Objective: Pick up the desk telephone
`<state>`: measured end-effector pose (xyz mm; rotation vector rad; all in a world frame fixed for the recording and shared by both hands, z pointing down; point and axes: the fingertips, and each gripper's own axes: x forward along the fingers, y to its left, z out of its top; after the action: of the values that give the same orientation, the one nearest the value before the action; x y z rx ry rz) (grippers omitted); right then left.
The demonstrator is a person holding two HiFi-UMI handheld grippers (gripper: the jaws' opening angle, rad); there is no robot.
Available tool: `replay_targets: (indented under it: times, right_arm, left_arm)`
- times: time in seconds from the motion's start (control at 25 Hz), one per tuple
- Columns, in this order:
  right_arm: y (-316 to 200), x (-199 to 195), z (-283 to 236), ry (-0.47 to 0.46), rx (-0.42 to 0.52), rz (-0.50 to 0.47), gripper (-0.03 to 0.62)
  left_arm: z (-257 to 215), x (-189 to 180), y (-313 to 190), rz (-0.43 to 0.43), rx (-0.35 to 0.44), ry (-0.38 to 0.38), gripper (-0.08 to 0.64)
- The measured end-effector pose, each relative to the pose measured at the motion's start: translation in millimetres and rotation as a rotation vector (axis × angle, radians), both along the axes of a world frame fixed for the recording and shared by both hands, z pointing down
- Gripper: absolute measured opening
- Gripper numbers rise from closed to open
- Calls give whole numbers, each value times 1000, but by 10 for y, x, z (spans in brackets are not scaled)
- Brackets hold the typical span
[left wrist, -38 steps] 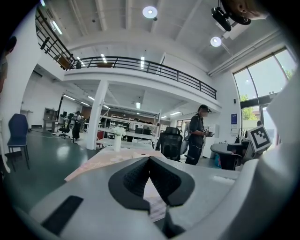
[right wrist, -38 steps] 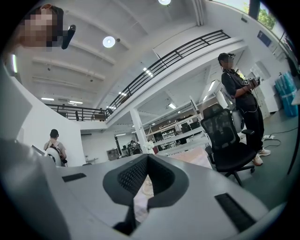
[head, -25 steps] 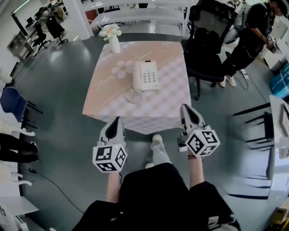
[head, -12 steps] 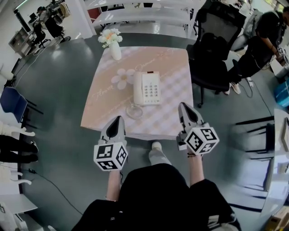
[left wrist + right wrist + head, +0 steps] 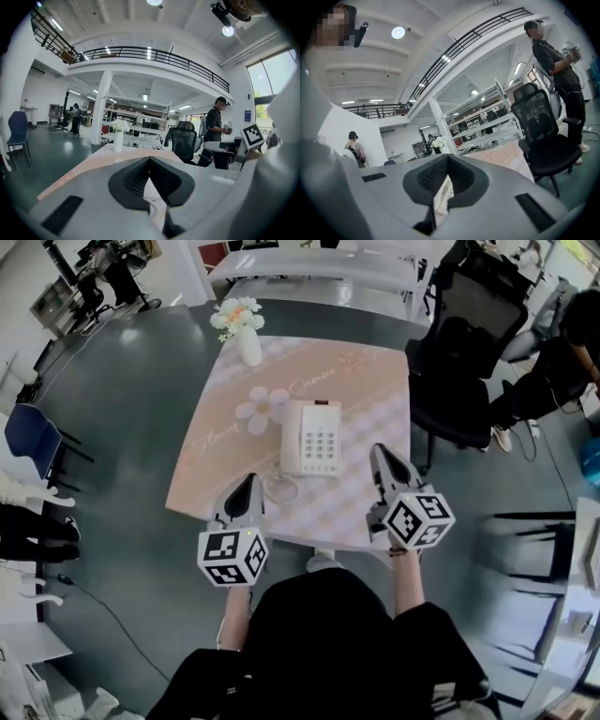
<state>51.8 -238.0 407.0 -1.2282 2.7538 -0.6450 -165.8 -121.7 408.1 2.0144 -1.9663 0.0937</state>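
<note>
The white desk telephone [image 5: 312, 437] lies on the pink checked table [image 5: 375, 399], handset on its left side, its coiled cord [image 5: 279, 488] looped near the front edge. My left gripper [image 5: 249, 482] is shut and empty, its tip over the table's front edge just left of the cord. Right of the phone's near corner, my right gripper [image 5: 380, 454] is also shut and holds nothing. In the left gripper view the closed jaws [image 5: 149, 159] show a bit of cord [image 5: 152, 206] below them. The right gripper view shows its closed jaws [image 5: 447, 157] with the phone [image 5: 443, 197] beyond.
A white vase of flowers [image 5: 246, 329] stands at the table's far left corner, and a flower-shaped mat [image 5: 264, 407] lies left of the phone. A black office chair [image 5: 464, 362] stands right of the table, a person [image 5: 562, 362] beyond it. A blue chair [image 5: 28, 432] is at far left.
The table and phone have come closer in the head view. Both grippers have moved forward from short of the table to its front edge, still shut.
</note>
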Motion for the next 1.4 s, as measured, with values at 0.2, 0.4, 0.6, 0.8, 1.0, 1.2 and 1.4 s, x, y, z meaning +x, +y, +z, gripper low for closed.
replay_targets:
  times: [0.2,0.4,0.6,0.8,1.0,1.2,1.4]
  right_arm:
    - [-311,-73,96,3,-23,-24,-9]
    - [-547,-105,276,31,-51,-48,-8]
    - [-771,-202,522,80,-90,-60,-8]
    - [-849,-305,731,114,-155,-61,-8]
    - [-913,-441,951,141,-216,-70,-8]
    - [-1001,-496,1132,177,-264,-91,-8]
    - [-1046,-556,1335,129,-342,-93,-8]
  left_arm:
    - [107,-52,-267,-32,-25,13,-2]
    - [219,-27,-509,-38,-61,18,-2]
    - [429,17,-789,18,-119,24,-2]
    - [605,-10,-966,37,-182,36,-2]
    - [804,-54,-1149,92,-233,79,-2]
    - [1028,-12,-1286,167,-294,104,-2]
    - [1204,-9,-1369,191,-331,151,13]
